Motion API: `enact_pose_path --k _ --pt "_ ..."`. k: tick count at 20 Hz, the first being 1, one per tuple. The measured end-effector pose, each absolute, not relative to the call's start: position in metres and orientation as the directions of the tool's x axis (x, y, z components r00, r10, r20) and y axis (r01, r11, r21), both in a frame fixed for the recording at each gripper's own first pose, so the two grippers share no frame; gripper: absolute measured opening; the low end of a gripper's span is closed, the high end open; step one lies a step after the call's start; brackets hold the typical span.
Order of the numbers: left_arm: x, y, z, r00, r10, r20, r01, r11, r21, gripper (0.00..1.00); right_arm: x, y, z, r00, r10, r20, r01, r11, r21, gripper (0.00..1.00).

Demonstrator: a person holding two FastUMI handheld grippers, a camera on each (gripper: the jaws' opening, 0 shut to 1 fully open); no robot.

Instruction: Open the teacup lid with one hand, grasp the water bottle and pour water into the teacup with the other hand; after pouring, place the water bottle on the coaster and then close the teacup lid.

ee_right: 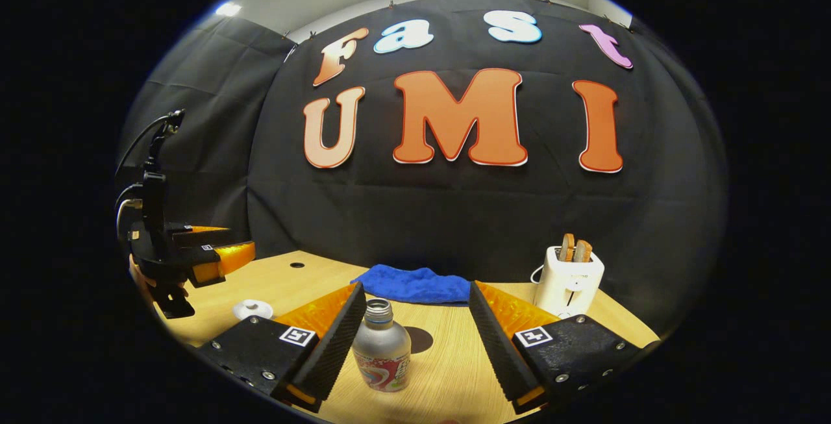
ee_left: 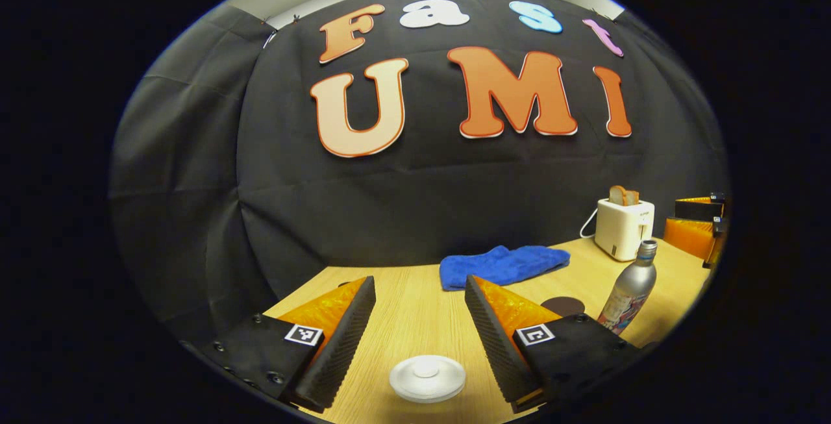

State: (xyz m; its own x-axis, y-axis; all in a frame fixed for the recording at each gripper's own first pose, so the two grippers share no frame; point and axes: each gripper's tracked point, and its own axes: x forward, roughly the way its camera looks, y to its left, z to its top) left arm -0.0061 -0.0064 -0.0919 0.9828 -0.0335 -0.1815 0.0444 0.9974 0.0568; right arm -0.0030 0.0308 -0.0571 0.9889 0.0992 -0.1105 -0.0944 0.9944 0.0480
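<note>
Print on the water bottle [ee_right: 382, 349] is too blurred to read.

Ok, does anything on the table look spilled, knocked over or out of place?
Nothing stands out. The water bottle stands upright between the open right tongs, the teacup lid sits flat on the table, and the blue cloth lies bunched but dry-looking at the back.

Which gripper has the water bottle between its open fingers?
The right gripper: the water bottle stands between its open fingers, untouched. The left gripper frames the teacup lid.
</note>
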Motion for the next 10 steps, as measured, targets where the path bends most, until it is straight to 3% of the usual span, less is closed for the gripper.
enact_pose_path --k 6,7,8,10 --pt "-0.012 -0.007 -0.135 0.959 -0.039 -0.280 0.059 0.996 0.065 0.93 -0.002 0.039 -0.085 0.976 0.126 -0.177 -0.115 0.991 0.070 0.96" --pt "-0.012 -0.007 -0.142 0.954 -0.042 -0.296 0.064 0.996 0.066 0.89 -0.001 0.041 -0.089 0.974 0.128 -0.187 -0.116 0.991 0.069 0.96" --pt "-0.015 -0.008 -0.149 0.950 -0.049 -0.310 0.071 0.996 0.062 0.93 -0.002 0.041 -0.092 0.972 0.132 -0.196 -0.120 0.990 0.068 0.96" --pt "-0.019 -0.009 -0.165 0.937 -0.064 -0.344 0.084 0.995 0.045 0.89 -0.002 0.044 -0.100 0.966 0.142 -0.214 -0.131 0.989 0.066 0.96"
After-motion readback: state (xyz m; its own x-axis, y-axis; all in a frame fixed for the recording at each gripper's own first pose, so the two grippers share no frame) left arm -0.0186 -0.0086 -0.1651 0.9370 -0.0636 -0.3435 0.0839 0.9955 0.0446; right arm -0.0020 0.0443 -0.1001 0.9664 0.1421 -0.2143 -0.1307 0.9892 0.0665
